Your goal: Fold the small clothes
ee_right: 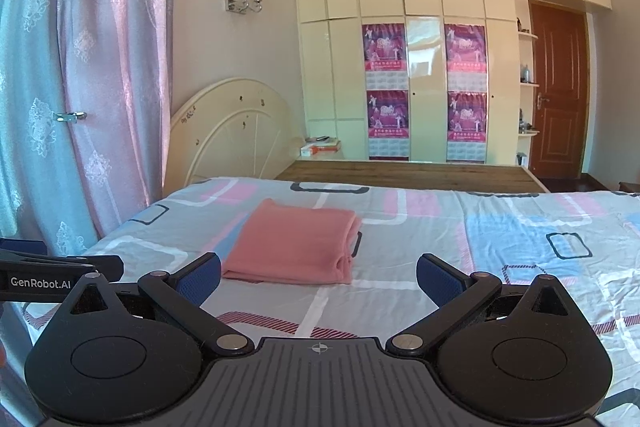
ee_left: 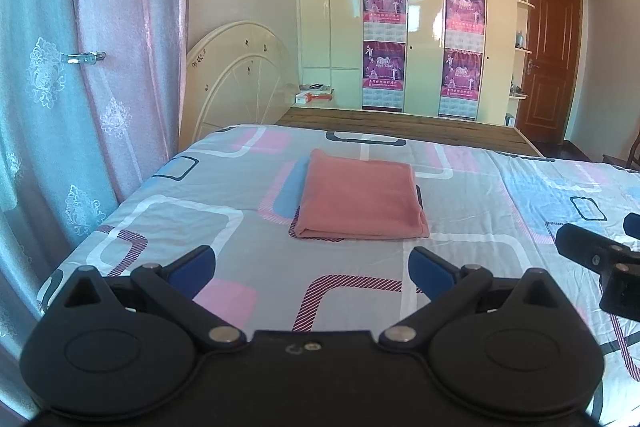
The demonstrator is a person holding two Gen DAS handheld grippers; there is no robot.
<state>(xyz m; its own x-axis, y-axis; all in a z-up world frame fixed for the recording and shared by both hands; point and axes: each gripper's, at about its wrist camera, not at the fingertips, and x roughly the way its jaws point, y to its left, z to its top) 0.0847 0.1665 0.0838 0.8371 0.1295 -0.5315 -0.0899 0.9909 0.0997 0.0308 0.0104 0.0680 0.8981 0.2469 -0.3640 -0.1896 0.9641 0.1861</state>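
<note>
Cloth [ee_left: 362,197], soft, light, salmon-pink and folded square, lies on the bed [ee_left: 480,227] at 12 o'clock of both wide-open, empty grippers, left gripper [ee_left: 312,267] and right gripper [ee_right: 318,277]; pinch a near corner.

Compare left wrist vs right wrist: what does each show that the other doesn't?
Left wrist only: the right gripper at the frame's right edge.

Right wrist only: the left gripper's side, with GenRobot.AI lettering, at the left edge.

Both: folded pink cloth on the patterned bedsheet, nothing between either gripper's open fingers, wardrobe with posters, curtains, brown door.
</note>
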